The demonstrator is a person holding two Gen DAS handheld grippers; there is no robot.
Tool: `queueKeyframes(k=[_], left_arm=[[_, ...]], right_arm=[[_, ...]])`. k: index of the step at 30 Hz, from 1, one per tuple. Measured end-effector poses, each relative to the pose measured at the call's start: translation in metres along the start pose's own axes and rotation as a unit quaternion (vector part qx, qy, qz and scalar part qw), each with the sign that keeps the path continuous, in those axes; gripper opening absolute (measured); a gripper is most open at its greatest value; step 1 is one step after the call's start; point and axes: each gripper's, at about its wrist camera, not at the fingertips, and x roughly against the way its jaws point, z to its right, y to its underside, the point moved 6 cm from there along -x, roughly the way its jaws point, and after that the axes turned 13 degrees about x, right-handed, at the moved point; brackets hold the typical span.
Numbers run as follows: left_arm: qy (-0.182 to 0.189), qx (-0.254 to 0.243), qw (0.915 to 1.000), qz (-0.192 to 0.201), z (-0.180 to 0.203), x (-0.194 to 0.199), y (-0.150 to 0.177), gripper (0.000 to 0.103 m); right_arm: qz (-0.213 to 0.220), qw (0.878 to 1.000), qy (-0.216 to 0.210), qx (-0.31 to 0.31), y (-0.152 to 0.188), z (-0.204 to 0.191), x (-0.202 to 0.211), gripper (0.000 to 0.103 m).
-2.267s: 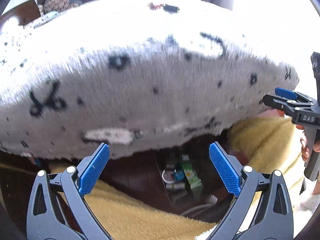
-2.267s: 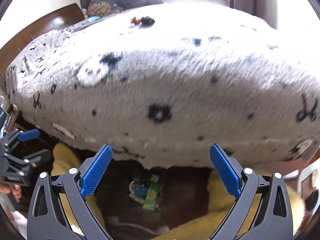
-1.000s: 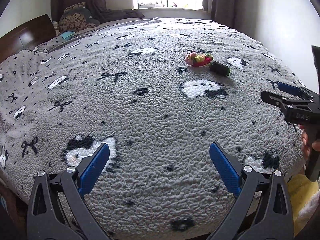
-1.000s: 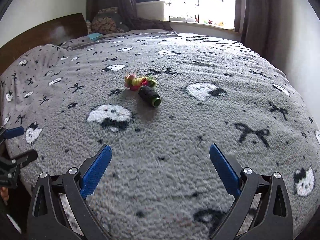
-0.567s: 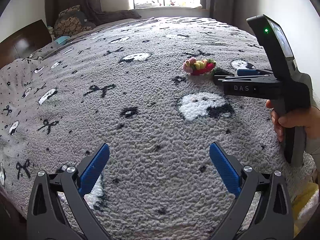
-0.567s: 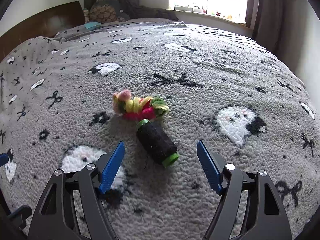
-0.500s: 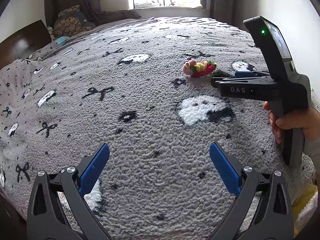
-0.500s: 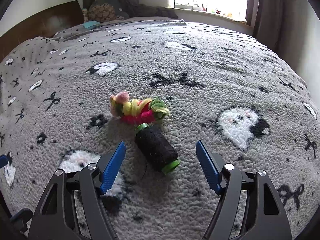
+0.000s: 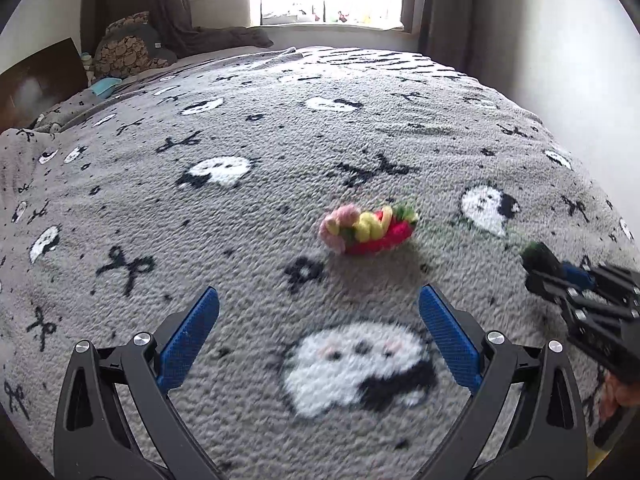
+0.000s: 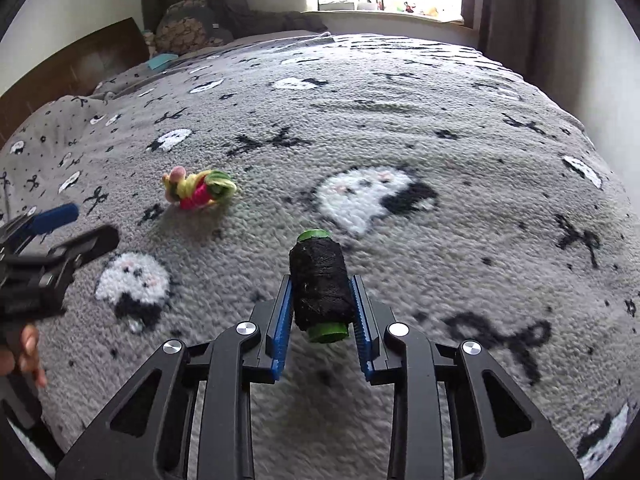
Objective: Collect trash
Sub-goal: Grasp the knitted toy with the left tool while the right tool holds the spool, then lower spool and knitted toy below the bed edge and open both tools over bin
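A black thread spool (image 10: 318, 268) with green ends sits between the blue pads of my right gripper (image 10: 321, 282), whose jaws are closing and press on its sides. It is held just above the grey patterned blanket (image 10: 460, 152). In the left wrist view the right gripper (image 9: 560, 276) and the spool (image 9: 538, 258) appear at the right edge. A small bundle of pink, yellow, red and green yarn (image 9: 368, 230) lies on the blanket ahead of my left gripper (image 9: 318, 296), which is open with nothing between its fingers. From the right wrist, the bundle (image 10: 198, 190) lies left of the spool, with the left gripper (image 10: 86, 224) further left.
The blanket (image 9: 240, 140) covers a wide bed. Patterned pillows (image 9: 132, 52) and a dark wooden headboard (image 9: 40, 76) stand at the far left, a teal item (image 9: 104, 86) beside them. A window and curtains lie beyond, a white wall (image 9: 560, 60) to the right. A hand (image 10: 24, 348) grips the left handle.
The right gripper moved in over the spool, shut on it and took it away from the yarn bundle. The left gripper advanced across the bed toward the bundle.
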Motion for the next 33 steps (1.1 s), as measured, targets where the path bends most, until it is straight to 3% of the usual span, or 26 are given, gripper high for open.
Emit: queueKeyframes(k=[5, 11, 14, 15, 22, 33], left_arm=[[0.0, 0.007, 0.9999, -0.014, 0.026, -0.04, -0.016, 0.095], [-0.008, 0.013, 0.9989, -0.044, 0.042, -0.078, -0.019, 0.094], [-0.008, 0.014, 0.9984, -0.055, 0.043, -0.085, -0.016, 0.071], [-0.01, 0.013, 0.9984, -0.053, 0.042, -0.084, -0.016, 0.069], [-0.009, -0.002, 0.9993, -0.035, 0.028, -0.04, -0.006, 0.068], [-0.007, -0.013, 0.9999, -0.003, -0.003, 0.089, 0.042, 0.068]], right_arm=[[0.011, 1.0, 0.001, 0.005, 0.027, 0.019, 0.031, 0.028], [0.021, 1.0, -0.003, 0.007, 0.037, 0.029, 0.048, 0.028], [0.024, 1.0, -0.009, 0.008, 0.039, 0.028, 0.05, 0.028], [0.025, 1.0, -0.011, 0.01, 0.039, 0.026, 0.05, 0.028], [0.043, 0.999, -0.013, 0.024, 0.037, 0.0, 0.07, 0.028], [0.097, 0.993, -0.028, 0.065, 0.048, -0.064, 0.147, 0.028]])
